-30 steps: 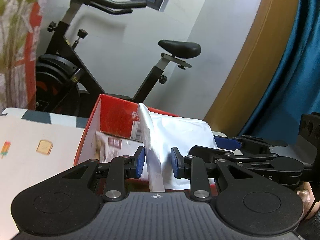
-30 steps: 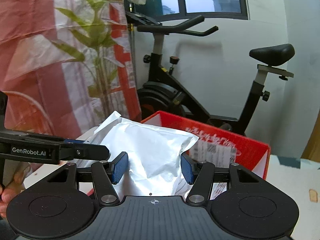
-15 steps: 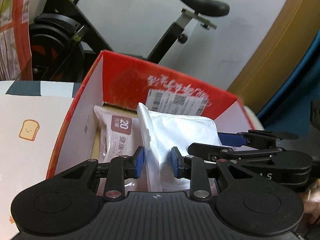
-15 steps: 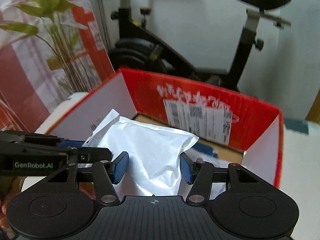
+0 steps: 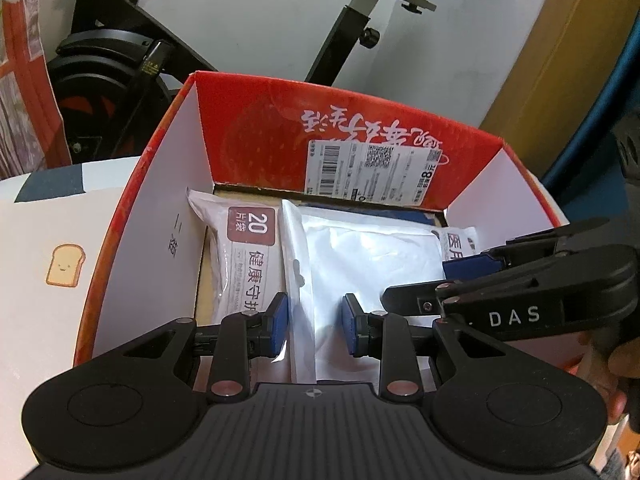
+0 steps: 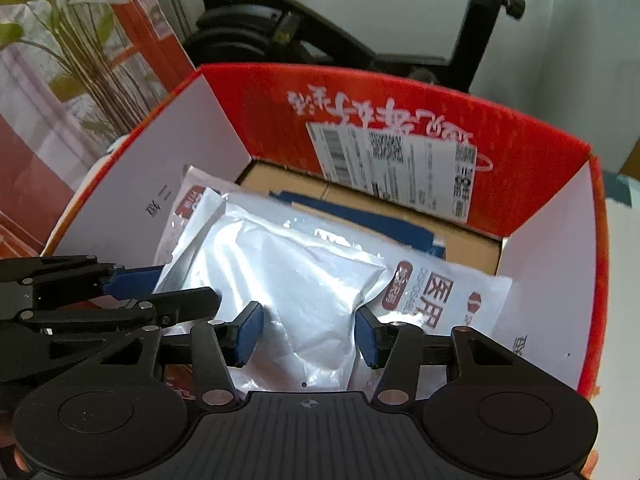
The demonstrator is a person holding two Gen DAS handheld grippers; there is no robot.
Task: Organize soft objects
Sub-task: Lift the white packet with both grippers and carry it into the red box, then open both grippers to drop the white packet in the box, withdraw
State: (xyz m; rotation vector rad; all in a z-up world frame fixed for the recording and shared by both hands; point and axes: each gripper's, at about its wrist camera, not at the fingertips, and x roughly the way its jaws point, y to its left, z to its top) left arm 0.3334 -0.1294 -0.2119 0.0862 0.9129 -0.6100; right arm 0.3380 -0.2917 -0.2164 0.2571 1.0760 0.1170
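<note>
A silvery white soft pouch (image 5: 360,264) (image 6: 288,280) hangs low inside an open red cardboard box (image 5: 260,120) (image 6: 260,112), over other packs. My left gripper (image 5: 315,326) (image 6: 168,290) is shut on its flat sealed edge with the hang hole. My right gripper (image 6: 308,332) (image 5: 436,284) has the puffy body between its blue pads, which press its sides, and its jaws are closing. On the box floor, a white pack marked 20 (image 5: 240,248) lies at the left. Another printed white pack (image 6: 440,300) (image 5: 460,242) lies at the right.
A black exercise bike (image 5: 120,60) (image 6: 260,32) stands behind the box. The box rests on a white cloth with a toast print (image 5: 40,240). A plant (image 6: 80,60) is at the left, a blue curtain (image 5: 624,80) at the right. A dark blue item (image 6: 380,220) lies on the box floor.
Both grippers have tipped downward and carried the pouch from above the box rim down into the box. The right jaws have narrowed a little on the pouch.
</note>
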